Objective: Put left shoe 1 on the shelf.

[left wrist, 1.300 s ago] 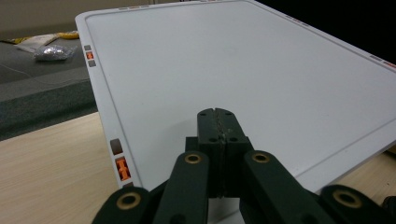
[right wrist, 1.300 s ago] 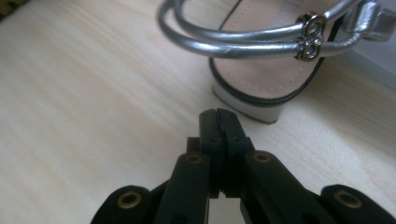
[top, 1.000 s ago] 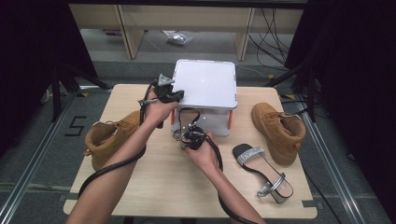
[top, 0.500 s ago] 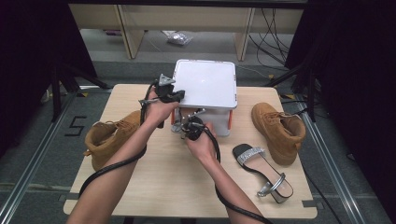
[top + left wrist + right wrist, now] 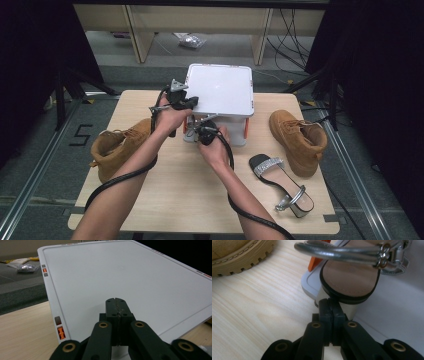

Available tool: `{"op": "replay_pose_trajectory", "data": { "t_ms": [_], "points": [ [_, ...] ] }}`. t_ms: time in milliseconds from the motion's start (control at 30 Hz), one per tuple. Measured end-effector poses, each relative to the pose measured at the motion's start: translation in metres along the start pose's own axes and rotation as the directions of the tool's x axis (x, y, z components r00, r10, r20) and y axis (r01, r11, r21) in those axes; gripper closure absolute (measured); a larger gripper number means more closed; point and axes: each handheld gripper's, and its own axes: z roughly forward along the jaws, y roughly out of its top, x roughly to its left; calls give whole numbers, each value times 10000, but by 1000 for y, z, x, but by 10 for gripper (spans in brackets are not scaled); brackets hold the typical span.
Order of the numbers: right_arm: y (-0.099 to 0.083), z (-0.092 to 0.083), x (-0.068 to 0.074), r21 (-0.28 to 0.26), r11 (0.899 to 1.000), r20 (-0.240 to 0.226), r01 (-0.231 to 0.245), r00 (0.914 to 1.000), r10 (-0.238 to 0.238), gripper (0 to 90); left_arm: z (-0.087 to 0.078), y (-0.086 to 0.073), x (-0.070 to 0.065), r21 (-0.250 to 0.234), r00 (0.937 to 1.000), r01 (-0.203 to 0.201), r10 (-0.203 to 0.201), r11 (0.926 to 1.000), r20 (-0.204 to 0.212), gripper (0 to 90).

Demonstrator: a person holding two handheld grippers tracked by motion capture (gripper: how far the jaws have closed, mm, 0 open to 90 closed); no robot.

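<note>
left gripper (image 5: pixel 193 103): its jaws are pressed together with nothing between them. the left gripper view (image 5: pixel 116 301) shows the tips over the flat white lid, near its edge. whether they touch the lid cannot be told.
right gripper (image 5: pixel 201 131): jaws closed flush. in the right gripper view (image 5: pixel 329 301) the tips sit right at the heel of a sandal. whether they pinch any of it cannot be told.
white box (image 5: pixel 220 92): stands at the middle of the table's far edge with its lid on. an orange latch (image 5: pixel 60 332) shows on the rim by the left gripper.
near sandal (image 5: pixel 349 277): beige insole, black edge and a silver strap. it is heel-first toward the right gripper, against the box's front left corner beside another orange latch (image 5: pixel 315 263).
second sandal (image 5: pixel 280 182): lies flat near the table's front right corner, well apart from both grippers.
tan boots: one (image 5: pixel 117 147) lies at the table's left edge, the other (image 5: pixel 297 140) at the right edge.
table (image 5: pixel 190 200): light wood; both forearms come in over its front edge.
</note>
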Motion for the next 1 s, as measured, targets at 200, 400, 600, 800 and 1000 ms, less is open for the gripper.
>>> {"op": "replay_pose_trajectory", "data": {
  "t_ms": [200, 400, 600, 800, 1000],
  "points": [
    [2, 7, 1, -73, 9999, 204, 147, 9997, -145, 900, 0, 0, 0, -3, 10000, 1, -1, 10000, 0, 895],
    [4, 13, 2, -174, 9997, 255, 197, 9995, -192, 900, 0, 0, 0, -7, 10000, 10, -10, 10000, 3, 895],
    [5, 17, 5, -297, 9994, 285, 184, 9994, -176, 900, 0, 0, 0, -18, 10000, 11, -11, 10000, 10, 895],
    [5, 22, 8, -328, 9994, 295, 149, 9995, -139, 894, 0, 0, 0, -15, 10000, 1, -1, 10000, 7, 895],
    [7, 26, 11, -349, 9989, 376, 305, 9989, -292, 882, 0, -1, 0, -18, 10000, -26, 26, 10000, -3, 895]
  ]
}}
